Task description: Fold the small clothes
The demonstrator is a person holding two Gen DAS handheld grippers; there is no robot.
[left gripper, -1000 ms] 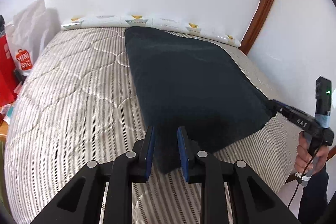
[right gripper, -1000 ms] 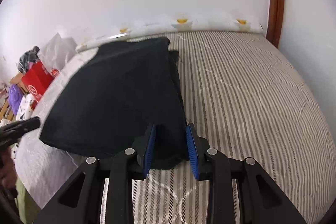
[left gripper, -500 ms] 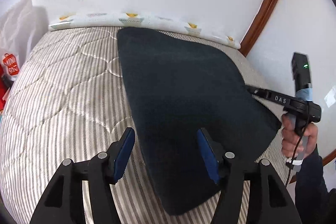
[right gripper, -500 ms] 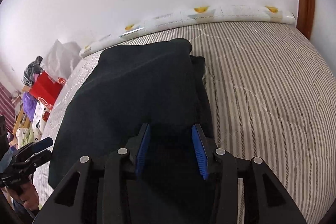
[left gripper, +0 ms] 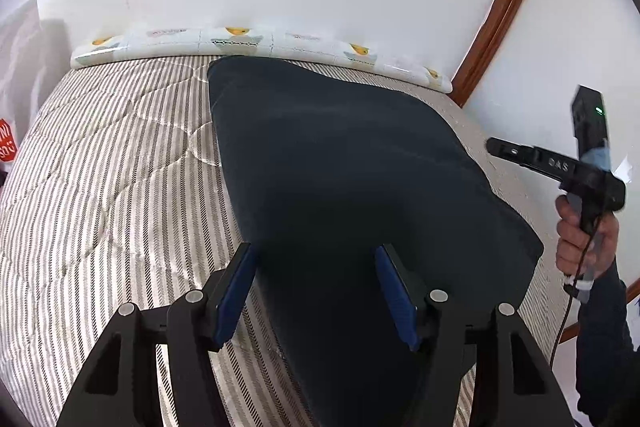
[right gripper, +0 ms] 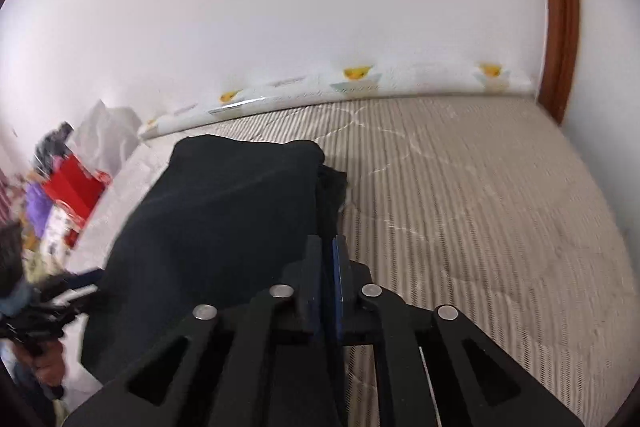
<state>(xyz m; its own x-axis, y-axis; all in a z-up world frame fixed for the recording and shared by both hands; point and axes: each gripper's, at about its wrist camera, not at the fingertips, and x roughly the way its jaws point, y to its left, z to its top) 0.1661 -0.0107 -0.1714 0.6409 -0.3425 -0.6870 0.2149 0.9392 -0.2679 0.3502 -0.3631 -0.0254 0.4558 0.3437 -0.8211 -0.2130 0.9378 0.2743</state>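
Left wrist view: the left gripper [left gripper: 316, 291] is held spread wide, its blue pads on either side of the dark garment [left gripper: 340, 187] with nothing clamped. The garment is laid flat on the striped mattress [left gripper: 104, 187], extending toward 12 o'clock. The right gripper [left gripper: 494, 146] is seen at 3 o'clock, apart from the cloth.

Right wrist view: the right gripper [right gripper: 327, 259] is clenched, pads together beside the garment [right gripper: 224, 219] edge; whether cloth is pinched cannot be told. Garment located at 10 o'clock.
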